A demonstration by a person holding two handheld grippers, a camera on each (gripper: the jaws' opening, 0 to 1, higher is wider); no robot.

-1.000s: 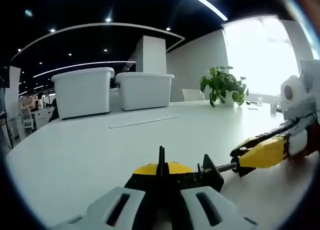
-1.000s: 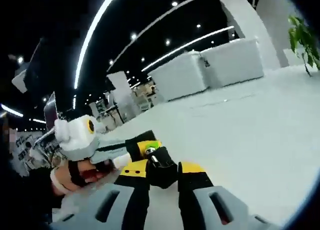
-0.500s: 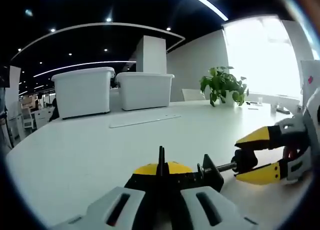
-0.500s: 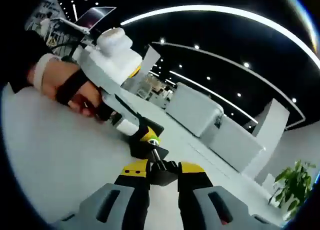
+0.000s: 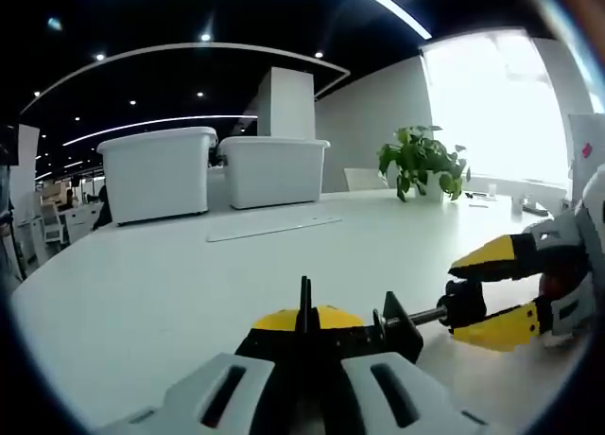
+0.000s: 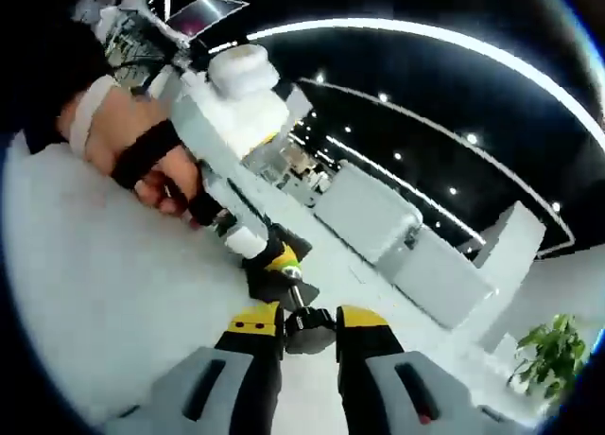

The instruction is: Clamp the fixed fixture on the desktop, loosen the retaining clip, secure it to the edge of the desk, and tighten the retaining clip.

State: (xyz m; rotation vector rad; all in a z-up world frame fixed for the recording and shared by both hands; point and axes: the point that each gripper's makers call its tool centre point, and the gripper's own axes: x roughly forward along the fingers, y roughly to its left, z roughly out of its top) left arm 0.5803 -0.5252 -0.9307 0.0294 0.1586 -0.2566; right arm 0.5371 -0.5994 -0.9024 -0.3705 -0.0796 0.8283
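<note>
While your left gripper (image 5: 304, 359) clamps the fixture (image 5: 326, 329), your right gripper (image 6: 298, 333) pinches its knob (image 6: 306, 327) above the white desk (image 5: 170, 284).

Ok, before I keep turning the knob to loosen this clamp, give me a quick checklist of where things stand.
1. Left gripper holding the clamp body steady on the desk: ok, its jaws are shut on the black frame.
2. Right gripper on the screw knob: ok, the yellow-tipped jaws sit on either side of the black knob.
3. Firmness of that knob grip: cannot tell; the contact is not clearly visible.
4. Screw shaft in line with the right gripper: ok, it runs straight from frame to knob.
5. Clamp already loosened enough: cannot tell; the opening is hidden.
6. Desk edge for mounting: cannot tell from either view.
</note>
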